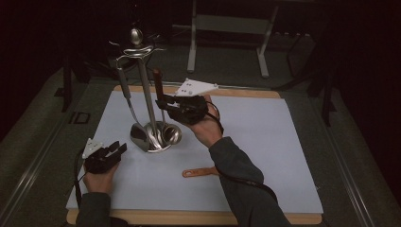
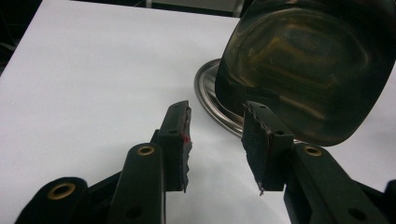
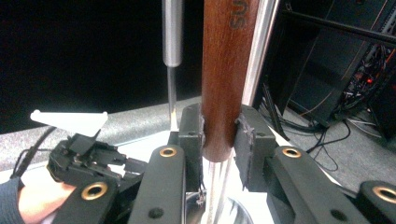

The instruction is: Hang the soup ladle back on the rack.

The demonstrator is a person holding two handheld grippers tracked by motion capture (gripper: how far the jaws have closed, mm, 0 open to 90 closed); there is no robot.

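I hold the brown wooden handle (image 3: 229, 70) of a ladle between the pads of my right gripper (image 1: 163, 103). The jaws press on it from both sides, near its lower end. The handle stands straight up, just beside the shiny pole of the metal stand (image 1: 146, 94). The ladle's round bowl (image 1: 171, 134) hangs low, by the stand's round base.

The stand's hooks (image 1: 137, 51) are at the very top, well above where I hold the ladle. So the ladle's long line runs up and down, and I think the next move is up along it, toward a hook.

The stand sits on the white board (image 1: 265, 142), near its far left corner. A metal spatula (image 1: 137, 132) hangs on the stand already. An orange tool (image 1: 201, 172) lies flat near the board's near edge.

My left gripper (image 1: 113, 150) rests low by the near left corner. Its jaws stand apart with nothing between them, pointing at the spatula's blade. My right hand is the one doing the work.
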